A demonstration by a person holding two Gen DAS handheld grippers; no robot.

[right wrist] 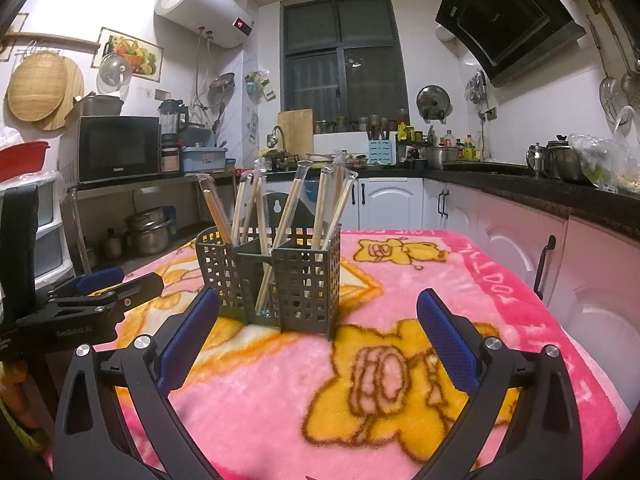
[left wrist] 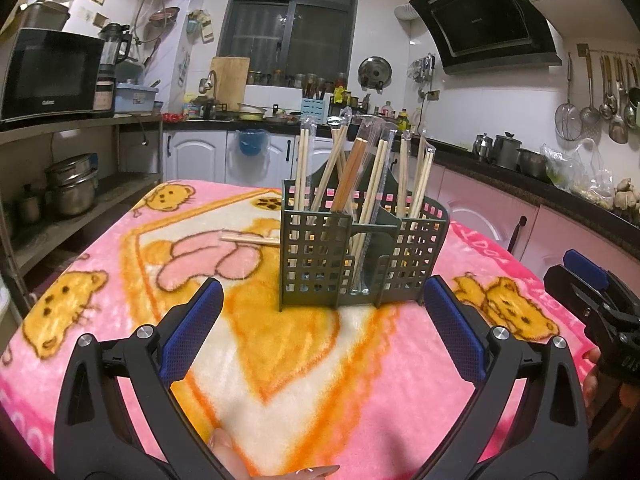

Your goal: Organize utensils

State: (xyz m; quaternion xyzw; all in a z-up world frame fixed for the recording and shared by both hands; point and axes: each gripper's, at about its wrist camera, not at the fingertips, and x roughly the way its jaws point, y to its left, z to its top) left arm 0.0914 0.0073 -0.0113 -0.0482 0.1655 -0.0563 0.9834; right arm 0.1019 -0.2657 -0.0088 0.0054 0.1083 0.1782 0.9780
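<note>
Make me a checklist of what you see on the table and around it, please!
Surface: pink cartoon blanket covers the table.
Job's things: green holder stands upright, full of wrapped chopsticks; one loose pair lies on the blanket beside it.
Clutter: nothing seen on the blanket.
Grippers: left gripper open, empty; right gripper open, empty.
Cables: nothing seen.
Surroundings: kitchen; microwave, range hood, hanging ladles.

The blanket [left wrist: 320, 380] is fleecy pink cloth with a soft, fuzzy nap. On it, toward 12 o'clock, the holder [left wrist: 362, 256] is matt grey-green plastic lattice. The chopsticks [left wrist: 348, 176] in it look like pale bare wood in clear glossy plastic sleeves. The left gripper [left wrist: 322, 312] is matt black plastic; its pads [left wrist: 192, 332] are blue and rough-textured, with shiny metal pins.
</note>
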